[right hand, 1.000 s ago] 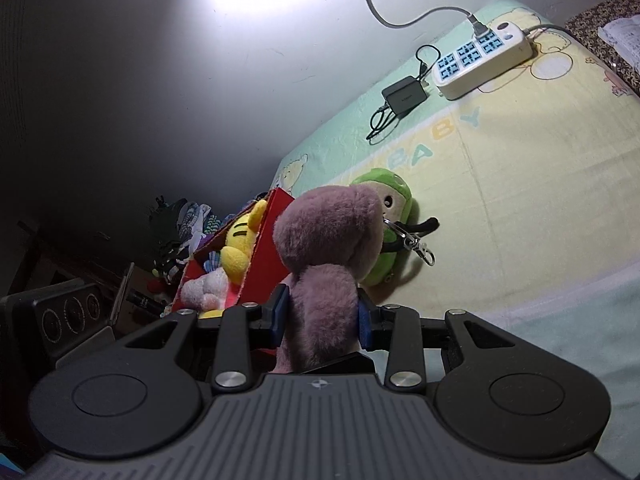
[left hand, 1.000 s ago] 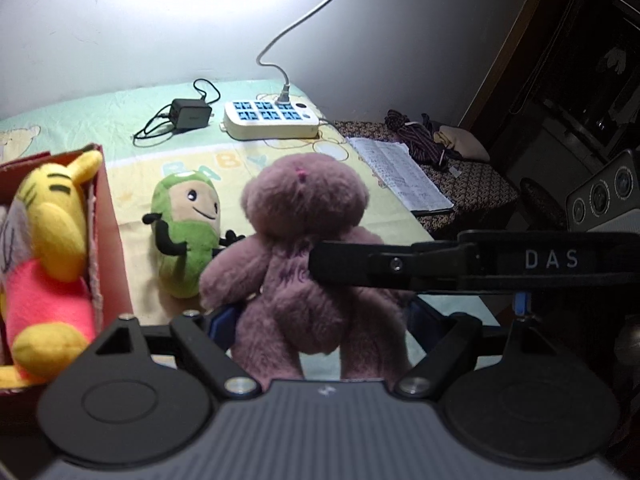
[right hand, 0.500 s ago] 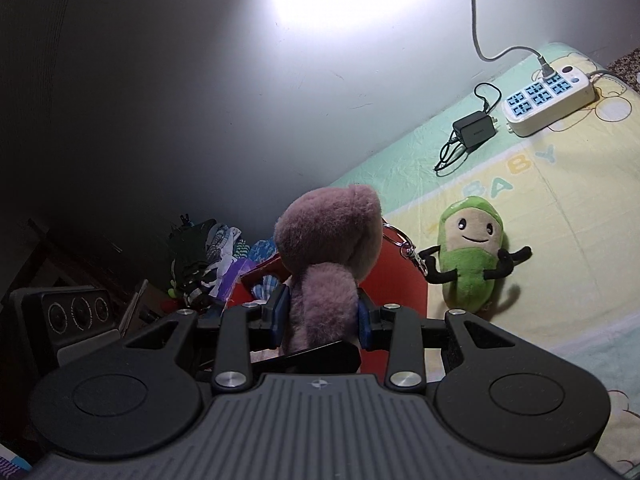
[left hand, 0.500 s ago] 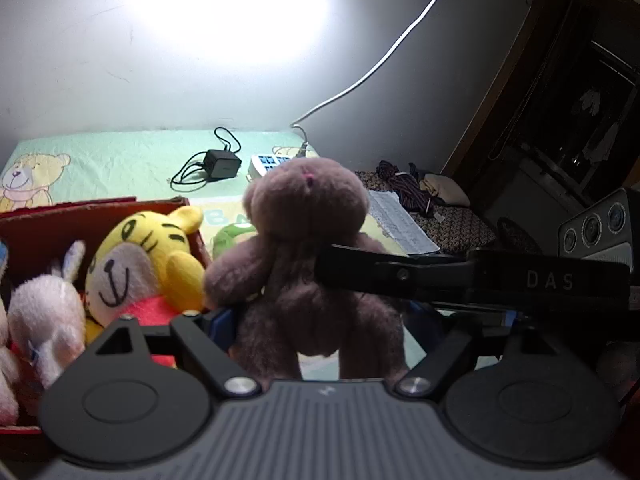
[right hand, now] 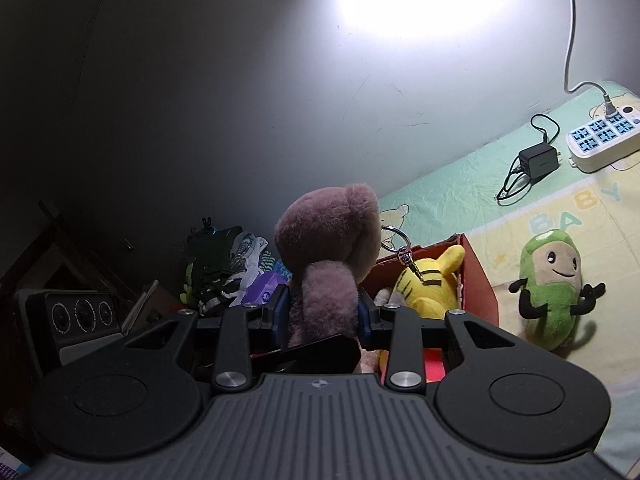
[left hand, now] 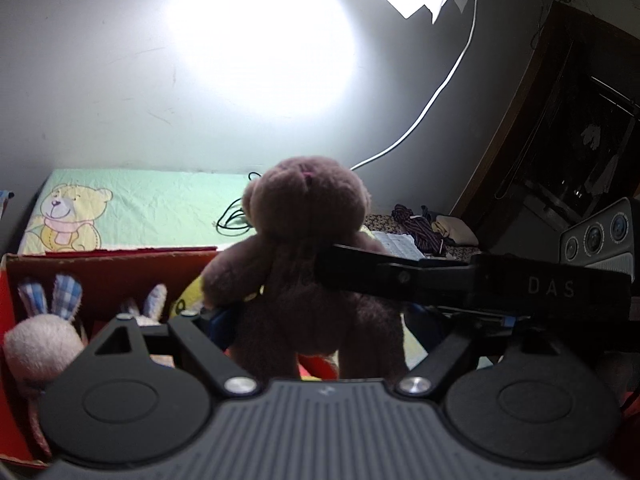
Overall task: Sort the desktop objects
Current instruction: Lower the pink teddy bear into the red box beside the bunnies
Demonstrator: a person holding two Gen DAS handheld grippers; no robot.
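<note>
white "das" lettering marks the right gripper [right hand: 322, 314], its blue pads pinched on the brown plush bear [left hand: 304, 248] held above the red box [right hand: 478, 280]. "baby" is printed on the cloth [right hand: 520, 208]. left gripper [left hand: 320, 324]: its jaws have just been opening, the bear between them; whether they touch it i cannot tell. green plush [right hand: 554, 276] lies beside the box.

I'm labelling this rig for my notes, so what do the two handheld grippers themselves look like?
Both are matte black. The left gripper has a ribbed grey-black body, two round discs, silver pivot screws on angled link arms, and blue pads. The right gripper matches it; seen side-on its finger is a long black bar marked DAS. No sleeves or hands show.
</note>
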